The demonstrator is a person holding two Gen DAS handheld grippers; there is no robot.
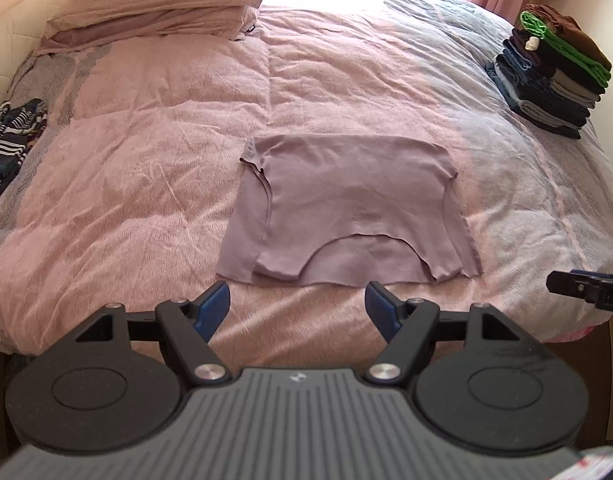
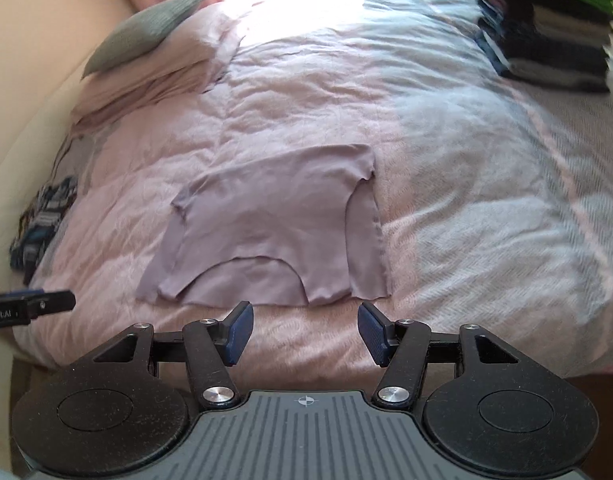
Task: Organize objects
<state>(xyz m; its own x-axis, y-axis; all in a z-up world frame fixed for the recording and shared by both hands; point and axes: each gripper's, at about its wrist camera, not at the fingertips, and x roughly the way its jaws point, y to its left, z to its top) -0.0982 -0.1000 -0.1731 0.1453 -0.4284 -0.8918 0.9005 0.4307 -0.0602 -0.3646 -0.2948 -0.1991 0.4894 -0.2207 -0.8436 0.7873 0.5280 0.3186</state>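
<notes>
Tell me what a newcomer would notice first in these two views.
A mauve top lies spread flat mid-bed on the pink bedspread, just beyond the open, empty left gripper and right gripper. A tall stack of folded clothes sits at the bed's far right edge.

Black left gripper, blue-padded jaws, silver pivot screws.

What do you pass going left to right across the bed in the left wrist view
Striped clothes at the left edge → mauve top spread flat in the middle → stack of folded clothes at the right edge. The tip of the right claw pokes in low on the right.
</notes>
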